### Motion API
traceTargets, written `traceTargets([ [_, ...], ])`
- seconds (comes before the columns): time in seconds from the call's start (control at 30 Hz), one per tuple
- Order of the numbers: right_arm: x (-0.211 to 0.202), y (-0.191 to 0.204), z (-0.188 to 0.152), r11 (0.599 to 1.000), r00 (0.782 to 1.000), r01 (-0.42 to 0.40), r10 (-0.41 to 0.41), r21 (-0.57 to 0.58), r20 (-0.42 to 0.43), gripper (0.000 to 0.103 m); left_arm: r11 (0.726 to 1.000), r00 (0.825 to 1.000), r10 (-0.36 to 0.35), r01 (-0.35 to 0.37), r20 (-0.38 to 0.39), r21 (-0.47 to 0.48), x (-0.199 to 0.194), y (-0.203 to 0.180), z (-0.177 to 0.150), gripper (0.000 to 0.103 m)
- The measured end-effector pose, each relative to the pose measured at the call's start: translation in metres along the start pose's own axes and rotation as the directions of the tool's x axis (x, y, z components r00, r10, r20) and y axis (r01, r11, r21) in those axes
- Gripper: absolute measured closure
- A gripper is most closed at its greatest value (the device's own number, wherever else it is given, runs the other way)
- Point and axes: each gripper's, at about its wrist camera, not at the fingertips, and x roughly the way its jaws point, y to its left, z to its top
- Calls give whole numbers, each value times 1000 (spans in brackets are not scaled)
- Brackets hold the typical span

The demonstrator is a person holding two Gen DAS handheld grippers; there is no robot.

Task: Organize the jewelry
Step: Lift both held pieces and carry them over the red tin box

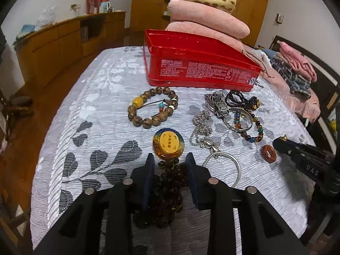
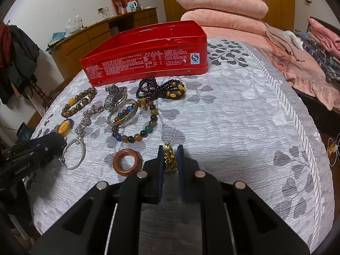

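Jewelry lies on a grey leaf-patterned bedspread in front of an open red tin [image 1: 199, 68] [image 2: 146, 53]. My left gripper [image 1: 170, 159] straddles a string of dark brown beads [image 1: 167, 187] ending in a round amber-and-yellow pendant [image 1: 169, 144]; the jaws stand apart and do not visibly clamp it. My right gripper [image 2: 171, 150] straddles a small gold figurine [image 2: 169, 159], pads close beside it. Nearby lie a brown bead bracelet [image 1: 152, 109], a multicoloured bead bracelet [image 2: 138, 125], a silver bangle [image 2: 122, 112], a wooden ring [image 2: 127, 162], a silver hoop [image 1: 225, 165] and chain [image 1: 201, 125].
A metal watch [image 1: 218, 104] and black bead strands [image 2: 161, 88] lie by the tin. Folded pink blankets [image 1: 204, 19] are stacked behind it. Clothes [image 2: 314, 48] pile on the right. A wooden cabinet [image 1: 63, 42] stands left across the floor.
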Motion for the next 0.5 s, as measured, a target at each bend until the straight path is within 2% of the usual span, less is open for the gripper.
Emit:
traceTargets([
  [0.17,-3,1,-2,1000,1000,-1,1,-6,7,92,1000,1000,-13,13,20,7,-5,-1,-3,84],
  [0.3,-8,1,-1,1000,1000,-8,8,-14,16,93,996,998,-56,59,37,-64,-12,7,-6,86],
  [0.5,-20,2,8,999,998,-18,20,-26,57,93,994,992,-52,63,113,-92,-31,10,2,86],
])
